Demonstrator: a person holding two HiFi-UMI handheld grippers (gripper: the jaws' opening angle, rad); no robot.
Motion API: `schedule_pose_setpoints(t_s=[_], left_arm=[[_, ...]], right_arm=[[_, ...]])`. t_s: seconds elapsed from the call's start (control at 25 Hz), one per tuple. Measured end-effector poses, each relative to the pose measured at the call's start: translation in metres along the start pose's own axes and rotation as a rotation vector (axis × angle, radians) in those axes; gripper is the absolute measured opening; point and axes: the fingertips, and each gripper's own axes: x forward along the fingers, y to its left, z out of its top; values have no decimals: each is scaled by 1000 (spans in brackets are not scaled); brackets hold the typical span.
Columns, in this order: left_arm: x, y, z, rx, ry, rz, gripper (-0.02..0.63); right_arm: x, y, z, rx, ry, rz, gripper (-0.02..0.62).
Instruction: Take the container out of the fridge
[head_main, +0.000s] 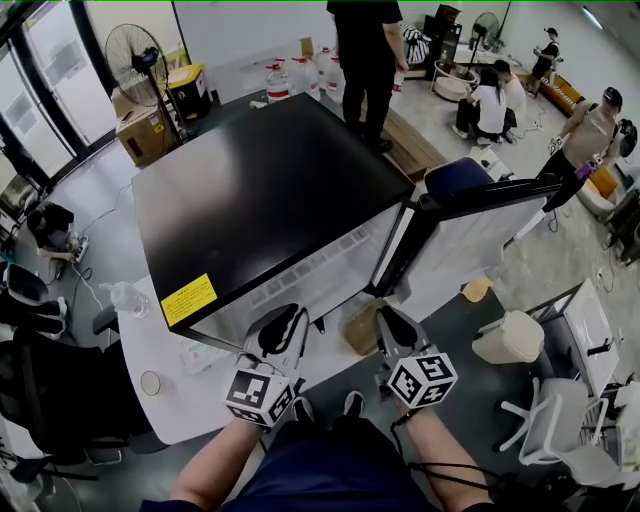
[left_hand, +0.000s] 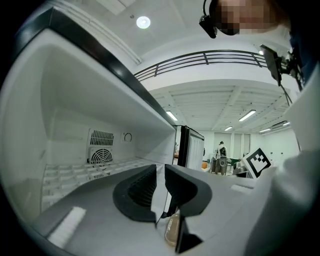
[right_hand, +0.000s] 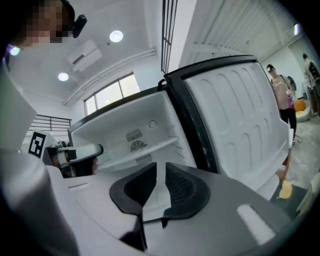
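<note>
The fridge (head_main: 260, 190) has a black top, and its door (head_main: 470, 240) swings open to the right. A tan container (head_main: 362, 325) shows low at the open front, between my two grippers; what it rests on is hidden. The same container (left_hand: 172, 229) peeks out under the left jaws. My left gripper (head_main: 283, 325) (left_hand: 160, 175) faces the white fridge interior (left_hand: 100, 150), its jaws a narrow gap apart with nothing between them. My right gripper (head_main: 392, 325) (right_hand: 161, 175) points at the open compartment (right_hand: 135, 145) beside the door (right_hand: 240, 115), also narrowly open and holding nothing.
A white counter (head_main: 150, 350) runs along the fridge's left side. A white bin (head_main: 510, 338) and a chair (head_main: 560, 420) stand to the right. A person (head_main: 365, 50) stands behind the fridge, with others at the far right. A floor fan (head_main: 140, 55) and boxes sit at the back left.
</note>
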Motion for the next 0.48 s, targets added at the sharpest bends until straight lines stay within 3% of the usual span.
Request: schedule_pose_setpoints(t_s=[0.24,0.48], left_arm=[[-8,-4,24,-12,-72,6,52],[-12,-9,43,-7,-123,3,52]], right_arm=[[-4,48,36,-100,-71,93,29],[-11,68,70,-205,-141,99,29]])
